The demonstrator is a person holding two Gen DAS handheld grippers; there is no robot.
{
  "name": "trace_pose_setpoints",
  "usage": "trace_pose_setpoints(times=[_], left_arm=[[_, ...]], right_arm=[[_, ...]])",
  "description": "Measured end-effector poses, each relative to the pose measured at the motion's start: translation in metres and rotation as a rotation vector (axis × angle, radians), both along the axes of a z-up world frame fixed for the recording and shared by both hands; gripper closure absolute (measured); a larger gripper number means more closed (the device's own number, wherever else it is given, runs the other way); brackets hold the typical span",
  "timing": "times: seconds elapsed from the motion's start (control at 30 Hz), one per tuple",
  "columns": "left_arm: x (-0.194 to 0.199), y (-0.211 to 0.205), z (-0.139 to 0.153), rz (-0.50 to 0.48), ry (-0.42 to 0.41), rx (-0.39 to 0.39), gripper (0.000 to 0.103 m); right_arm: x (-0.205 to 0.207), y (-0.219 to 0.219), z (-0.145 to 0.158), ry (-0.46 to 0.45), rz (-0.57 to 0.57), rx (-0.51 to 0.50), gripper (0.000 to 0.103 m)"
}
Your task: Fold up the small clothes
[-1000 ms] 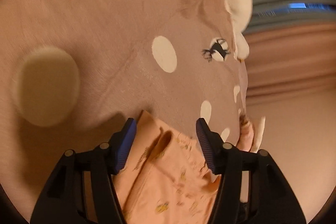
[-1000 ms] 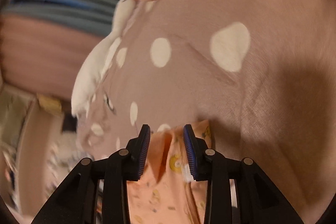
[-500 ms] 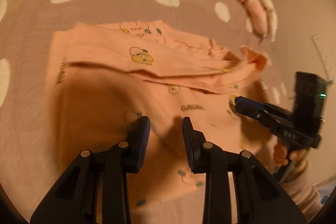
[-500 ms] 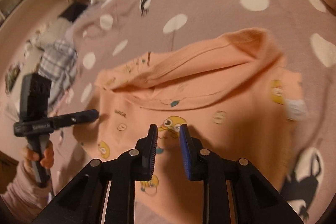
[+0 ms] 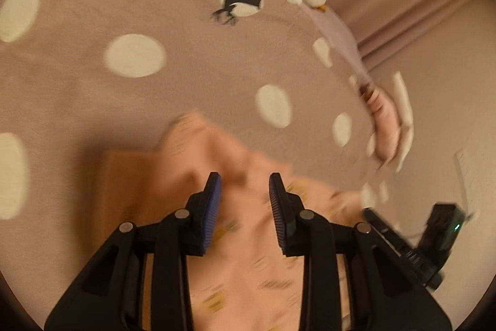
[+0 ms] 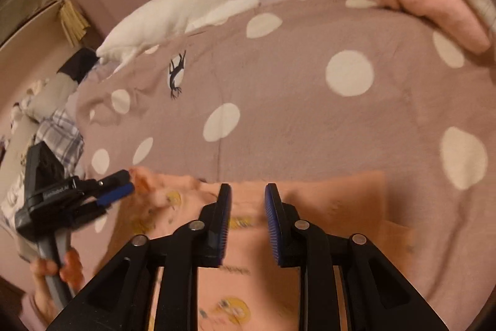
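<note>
Both tools point low over the peach garment, which lies on the bed cover near the cameras. The left tool has its jaws apart with blurred cloth showing between them; whether it touches the cloth cannot be told. The right tool also stands apart above the garment's near part. Only the right view shows the hand gripping the left tool's handle, with that tool's tip at the garment's left edge. A plush goose and folded pink cloth lie at the bed's far side.
</note>
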State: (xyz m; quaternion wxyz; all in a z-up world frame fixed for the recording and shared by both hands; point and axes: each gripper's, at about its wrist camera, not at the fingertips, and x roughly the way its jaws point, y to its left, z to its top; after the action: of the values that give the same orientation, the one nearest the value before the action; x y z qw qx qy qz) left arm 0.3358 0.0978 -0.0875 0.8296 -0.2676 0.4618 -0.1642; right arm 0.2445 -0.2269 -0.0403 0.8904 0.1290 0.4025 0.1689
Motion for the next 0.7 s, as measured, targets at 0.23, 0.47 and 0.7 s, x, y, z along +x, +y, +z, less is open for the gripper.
trace_pose_setpoints(times=[0.23,0.47,0.7], left_arm=[[-0.060,0.058,-0.025,0.011,0.065,-0.019,0.073],[-0.107,0.055,-0.028,-0.044,0.077,-0.036,0.070],[-0.119,0.070,-0.029,-0.041,0.095,-0.084,0.056]], right_arm=[[-0.039,-0.027,-0.014,0.051,-0.027,-0.020,0.078],[-0.062,-0.017,-0.030,0.093,-0.027,-0.056,0.078],[-0.090,-0.048,-0.029,0.108,-0.069,0.067,0.064]])
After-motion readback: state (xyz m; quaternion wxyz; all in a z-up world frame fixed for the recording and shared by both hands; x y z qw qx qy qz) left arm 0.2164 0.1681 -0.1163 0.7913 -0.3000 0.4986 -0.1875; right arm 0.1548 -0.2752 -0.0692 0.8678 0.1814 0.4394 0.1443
